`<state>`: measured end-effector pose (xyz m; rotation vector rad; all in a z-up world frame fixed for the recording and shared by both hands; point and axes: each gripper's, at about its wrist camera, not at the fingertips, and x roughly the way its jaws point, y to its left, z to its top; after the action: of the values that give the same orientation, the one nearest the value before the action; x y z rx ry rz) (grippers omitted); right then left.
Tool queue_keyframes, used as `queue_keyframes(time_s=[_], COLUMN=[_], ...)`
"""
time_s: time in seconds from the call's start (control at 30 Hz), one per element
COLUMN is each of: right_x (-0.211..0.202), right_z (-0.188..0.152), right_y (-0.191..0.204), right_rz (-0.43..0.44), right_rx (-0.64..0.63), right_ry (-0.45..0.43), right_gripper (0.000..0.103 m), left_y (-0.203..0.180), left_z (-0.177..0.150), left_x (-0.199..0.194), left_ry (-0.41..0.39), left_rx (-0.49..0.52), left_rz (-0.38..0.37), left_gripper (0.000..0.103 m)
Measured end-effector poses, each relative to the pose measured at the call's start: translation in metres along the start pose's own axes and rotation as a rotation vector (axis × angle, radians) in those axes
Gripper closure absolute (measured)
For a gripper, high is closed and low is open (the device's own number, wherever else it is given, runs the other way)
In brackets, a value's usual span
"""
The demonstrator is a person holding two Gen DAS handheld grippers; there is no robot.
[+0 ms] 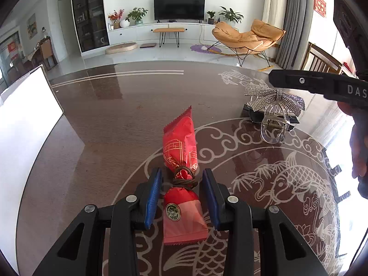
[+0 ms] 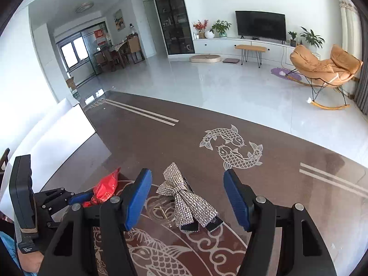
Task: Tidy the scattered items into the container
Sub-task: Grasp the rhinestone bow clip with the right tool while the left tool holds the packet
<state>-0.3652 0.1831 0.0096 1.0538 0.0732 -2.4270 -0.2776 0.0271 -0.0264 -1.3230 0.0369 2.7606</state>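
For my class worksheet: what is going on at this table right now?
A person is tidying with a claw in each hand. The left claw straddles a red snack packet with a brown band around it, pads not pressing yet. The right claw is open above a sparkly bow hair clip. Both items lie on the table; a white container stands at the left.

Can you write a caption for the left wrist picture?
Left gripper straddles a red candy packet on the patterned table; a sparkly bow clip waits nearby.

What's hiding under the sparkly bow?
Under the sparkly bow sits a clear plastic hair clip with a metal spring, lying on the table. A dark strip pokes out below the bow. How the bow joins the clip is covered.
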Motion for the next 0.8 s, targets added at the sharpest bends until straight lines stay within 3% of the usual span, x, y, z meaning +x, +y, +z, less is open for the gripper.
queue_keyframes(time_s=[0.1,0.2,0.33,0.37,0.4,0.5,0.6,0.63,0.67,0.7,0.8], right_x=[0.031,0.055,0.061,0.057,0.051,0.021,-0.028,-0.042,-0.056,-0.068,-0.093], right_z=[0.006,0.000,-0.014,-0.018,-0.024,-0.058,-0.098,-0.109,-0.118,-0.126,-0.145], right_y=[0.015,0.019,0.016,0.015,0.015,0.019,0.027,0.026,0.025,0.023,0.017], right_rz=[-0.013,0.041,0.101,0.109,0.119,0.159,0.126,0.084,0.043,0.021,0.026], right_rx=[-0.160,-0.200,-0.098,-0.067,-0.034,0.047,0.048,0.051,0.063,0.078,0.139], right_ry=[0.103,0.217,0.275,0.270,0.270,0.295,0.248,0.210,0.163,0.123,0.023], right_gripper=[0.037,0.037,0.042,0.049,0.054,0.055,0.053,0.051,0.039,0.035,0.035], left_y=[0.000,0.000,-0.002,-0.003,-0.002,0.001,0.007,0.008,0.009,0.008,-0.005], left_z=[0.000,0.000,0.000,0.001,0.000,-0.001,-0.003,-0.003,-0.003,-0.003,-0.001], left_x=[0.000,0.000,0.000,0.000,0.000,-0.001,-0.002,-0.002,-0.001,-0.001,0.000], left_ry=[0.000,0.000,0.000,0.000,0.000,-0.005,-0.010,-0.010,-0.010,-0.008,0.007], left_rx=[-0.001,-0.001,-0.004,-0.004,-0.003,-0.019,-0.040,-0.043,-0.041,-0.030,0.035], left_rz=[0.000,0.000,-0.005,-0.012,-0.015,-0.064,-0.133,-0.157,-0.176,-0.192,-0.179], left_gripper=[0.066,0.066,0.067,0.067,0.067,0.067,0.065,0.061,0.054,0.052,0.037])
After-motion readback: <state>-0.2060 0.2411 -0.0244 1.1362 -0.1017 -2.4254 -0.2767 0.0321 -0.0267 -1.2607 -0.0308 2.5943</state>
